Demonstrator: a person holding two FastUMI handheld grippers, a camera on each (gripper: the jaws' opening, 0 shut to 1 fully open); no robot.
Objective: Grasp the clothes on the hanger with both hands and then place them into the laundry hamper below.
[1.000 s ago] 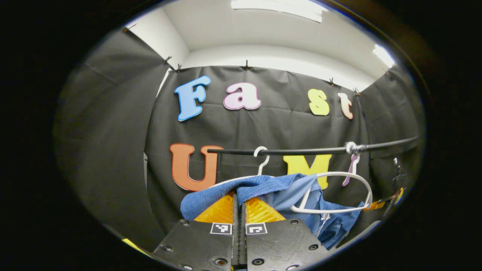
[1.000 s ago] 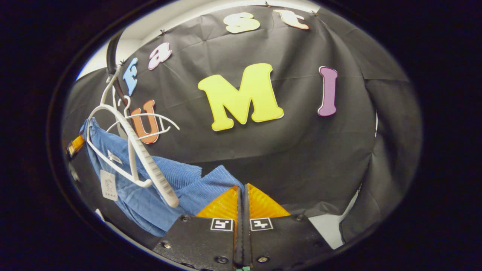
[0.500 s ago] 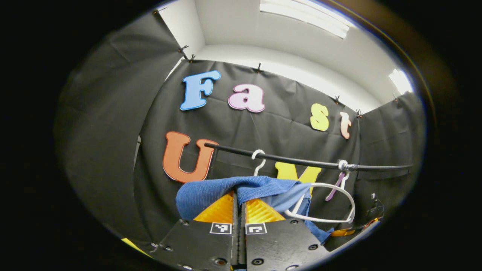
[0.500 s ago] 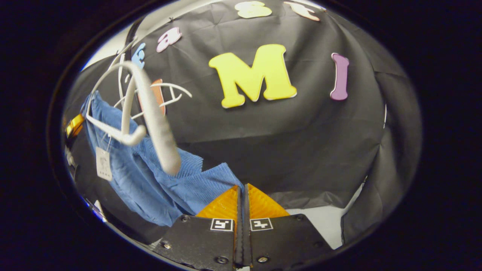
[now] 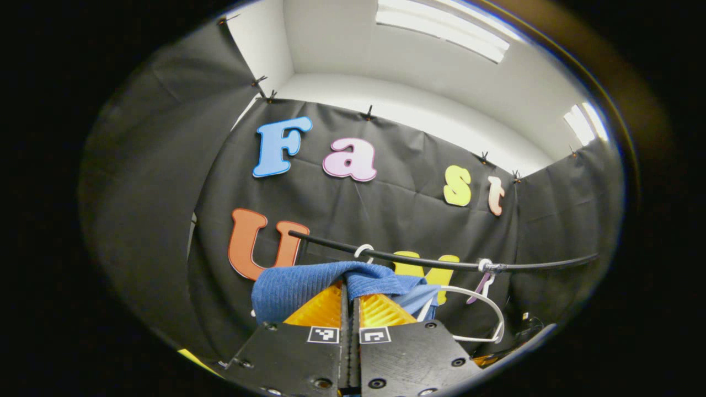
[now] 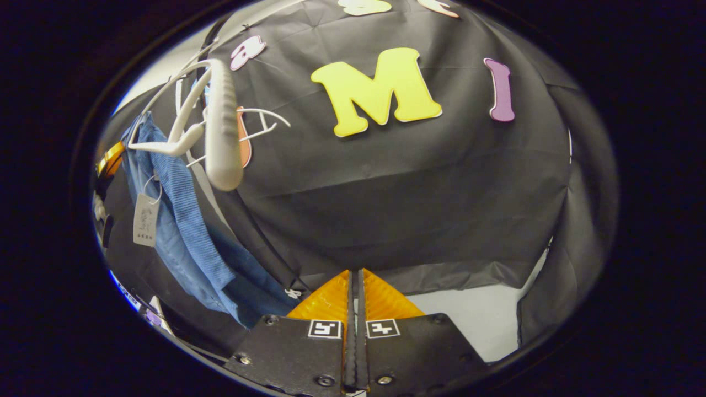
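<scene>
The left gripper (image 5: 347, 292), fingers pinched together on a fold of the blue garment (image 5: 309, 281), has tilted further upward over the past second, so the black rail (image 5: 430, 262) now sits lower in the left gripper view and more ceiling shows. In the right gripper view, the right gripper (image 6: 354, 286) is closed, and the cloth that lay over its fingers a second ago now hangs off to the left; whether any fabric remains caught between them cannot be told. The garment droops there, paper tag (image 6: 144, 219) dangling, below a white hanger (image 6: 218, 127) that has swung up and tilted. A second white hanger (image 5: 469, 309) hangs from the rail beside the garment.
</scene>
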